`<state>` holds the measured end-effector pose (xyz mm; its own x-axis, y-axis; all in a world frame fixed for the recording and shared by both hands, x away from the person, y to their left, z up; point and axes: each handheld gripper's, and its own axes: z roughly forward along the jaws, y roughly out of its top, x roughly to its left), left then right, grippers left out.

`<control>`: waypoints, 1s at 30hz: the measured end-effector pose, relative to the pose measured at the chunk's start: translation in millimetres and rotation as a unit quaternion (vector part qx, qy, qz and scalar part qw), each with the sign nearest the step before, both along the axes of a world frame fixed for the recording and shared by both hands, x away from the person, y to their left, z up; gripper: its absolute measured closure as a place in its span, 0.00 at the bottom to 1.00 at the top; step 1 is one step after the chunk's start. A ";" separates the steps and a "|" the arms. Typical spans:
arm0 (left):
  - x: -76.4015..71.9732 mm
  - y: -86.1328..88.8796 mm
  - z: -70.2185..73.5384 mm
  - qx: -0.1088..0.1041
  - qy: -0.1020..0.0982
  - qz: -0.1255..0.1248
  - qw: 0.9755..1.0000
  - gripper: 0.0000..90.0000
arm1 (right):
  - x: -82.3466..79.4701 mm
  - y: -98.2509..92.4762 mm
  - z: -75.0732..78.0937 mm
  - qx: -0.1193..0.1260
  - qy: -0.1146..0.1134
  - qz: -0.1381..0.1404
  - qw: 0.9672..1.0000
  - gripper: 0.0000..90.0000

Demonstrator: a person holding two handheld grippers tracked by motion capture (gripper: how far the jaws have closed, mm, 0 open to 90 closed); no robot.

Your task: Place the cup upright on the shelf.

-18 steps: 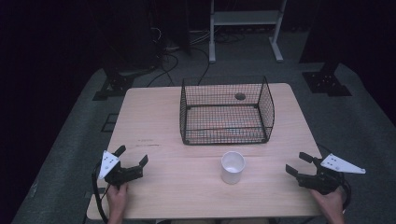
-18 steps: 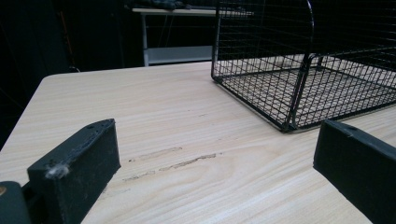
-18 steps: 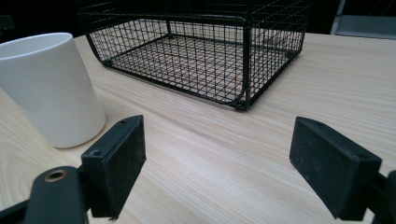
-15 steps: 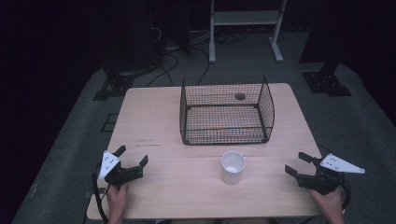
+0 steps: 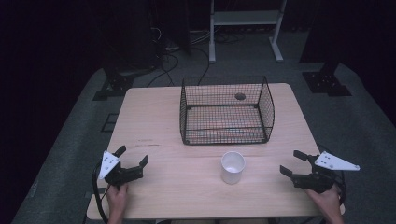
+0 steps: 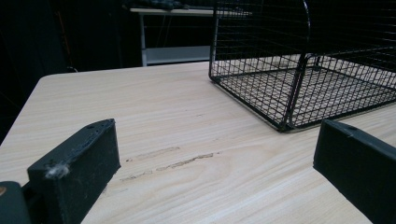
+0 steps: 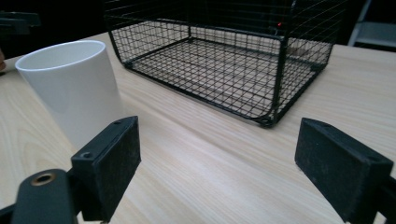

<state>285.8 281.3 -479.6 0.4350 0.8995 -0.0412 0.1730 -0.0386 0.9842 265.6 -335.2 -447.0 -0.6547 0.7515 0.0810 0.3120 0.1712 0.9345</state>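
A white plastic cup [image 5: 232, 166] stands upright near the table's front, just in front of a black wire basket [image 5: 226, 111] with nothing in it. My left gripper [image 5: 132, 156] rests low at the front left, its jaws apart with bare wood between them [image 6: 215, 144]. At the front right, my right gripper [image 5: 291, 162] points toward the cup and holds nothing. In the right gripper view the cup [image 7: 70, 88] sits left of the jaws, outside the gap [image 7: 219, 144], and the basket [image 7: 224, 60] lies ahead.
The light wooden table [image 5: 154, 116] has free room on its left half. The basket's near corner [image 6: 287, 123] shows ahead and to the right in the left gripper view. Beyond the table are a dark floor, cables and a white rack [image 5: 245, 18].
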 end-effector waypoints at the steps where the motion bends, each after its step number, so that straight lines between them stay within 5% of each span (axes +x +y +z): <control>1: -0.2 0.0 0.0 0.000 -0.001 -0.001 1.000 0.00 | -0.2 3.1 1.2 -0.004 0.000 0.004 1.000 0.15; 30: -0.3 -0.2 0.1 0.001 -0.001 -0.001 1.000 0.00 | 1.8 43.6 19.3 -0.032 0.002 0.081 0.996 0.10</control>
